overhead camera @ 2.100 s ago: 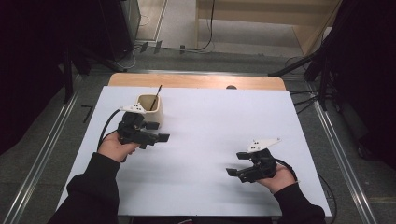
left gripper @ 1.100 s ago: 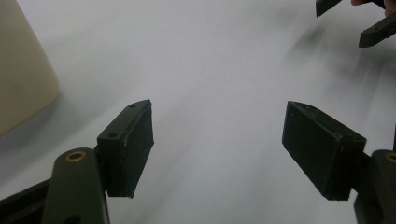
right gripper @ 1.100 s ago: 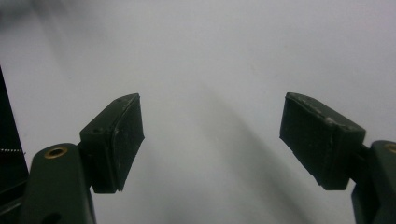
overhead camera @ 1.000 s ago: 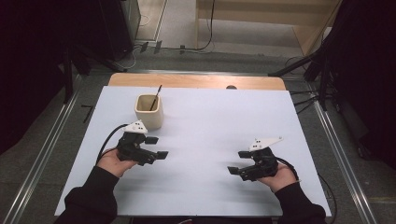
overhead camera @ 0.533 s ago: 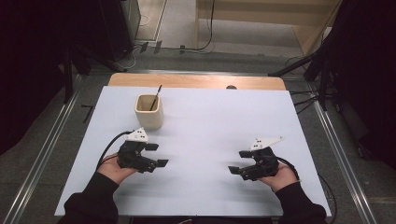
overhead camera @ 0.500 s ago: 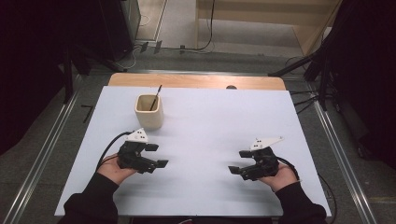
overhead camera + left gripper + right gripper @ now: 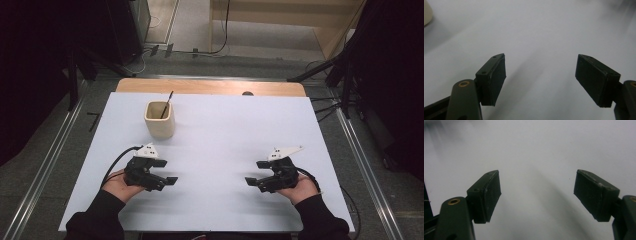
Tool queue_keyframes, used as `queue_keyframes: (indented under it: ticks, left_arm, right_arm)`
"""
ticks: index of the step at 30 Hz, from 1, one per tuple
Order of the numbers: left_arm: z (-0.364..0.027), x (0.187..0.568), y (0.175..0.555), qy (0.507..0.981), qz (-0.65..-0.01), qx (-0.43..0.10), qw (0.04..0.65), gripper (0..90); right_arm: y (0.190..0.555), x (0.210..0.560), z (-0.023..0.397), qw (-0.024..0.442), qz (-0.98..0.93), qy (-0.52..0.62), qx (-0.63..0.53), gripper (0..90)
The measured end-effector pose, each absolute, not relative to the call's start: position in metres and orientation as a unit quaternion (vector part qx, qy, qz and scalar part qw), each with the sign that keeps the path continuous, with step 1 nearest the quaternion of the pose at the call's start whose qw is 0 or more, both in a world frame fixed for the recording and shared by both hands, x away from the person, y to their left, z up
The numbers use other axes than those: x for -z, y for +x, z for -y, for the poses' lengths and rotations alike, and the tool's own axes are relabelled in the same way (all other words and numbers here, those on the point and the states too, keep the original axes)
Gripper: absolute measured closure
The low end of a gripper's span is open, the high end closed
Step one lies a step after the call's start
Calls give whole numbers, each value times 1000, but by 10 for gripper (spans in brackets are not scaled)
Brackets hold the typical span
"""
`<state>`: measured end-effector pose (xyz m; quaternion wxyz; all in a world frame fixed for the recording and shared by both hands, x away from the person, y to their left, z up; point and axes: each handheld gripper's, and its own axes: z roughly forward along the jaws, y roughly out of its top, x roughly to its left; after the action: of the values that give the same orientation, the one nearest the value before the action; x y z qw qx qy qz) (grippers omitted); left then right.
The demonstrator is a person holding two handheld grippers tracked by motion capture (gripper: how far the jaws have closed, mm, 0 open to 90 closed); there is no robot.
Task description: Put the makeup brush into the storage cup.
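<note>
Between the black fingers [image 7: 491, 80] of the left gripper [image 7: 541, 80] is only bare white table [image 7: 225, 135]; they stand wide apart and hold nothing. The right gripper [image 7: 541, 200] is the same: its fingers [image 7: 485, 196] are spread wide over the white top, with nothing inside.

From above, the left gripper [image 7: 167, 181] rests low near the front edge, in the person's left hand [image 7: 119, 184]. The right gripper [image 7: 252, 181] sits across from it, and the two point at each other.

The nearest thing is a small cream cup [image 7: 160, 120], farther back on the left side, well apart from the left gripper. A thin dark stick [image 7: 166, 104] leans inside it and pokes out over the rim.

The cup looks hard and smooth, maybe like pottery, so it could slip or break if dropped. It seems light enough. A good place to grab is across its flat sides, about halfway down. The stick looks thin, light and stiff, so pinch it gently near the top.
</note>
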<state>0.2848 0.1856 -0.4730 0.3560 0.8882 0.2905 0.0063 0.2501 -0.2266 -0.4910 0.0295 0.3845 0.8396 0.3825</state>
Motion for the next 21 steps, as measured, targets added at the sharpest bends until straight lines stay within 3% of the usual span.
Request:
queue_keyframes:
  ticks: [21]
  left_arm:
    - [-181,476,288,894,-285,-11,345,248]
  right_arm:
    - [250,491,224,28,-841,383,-381,232]
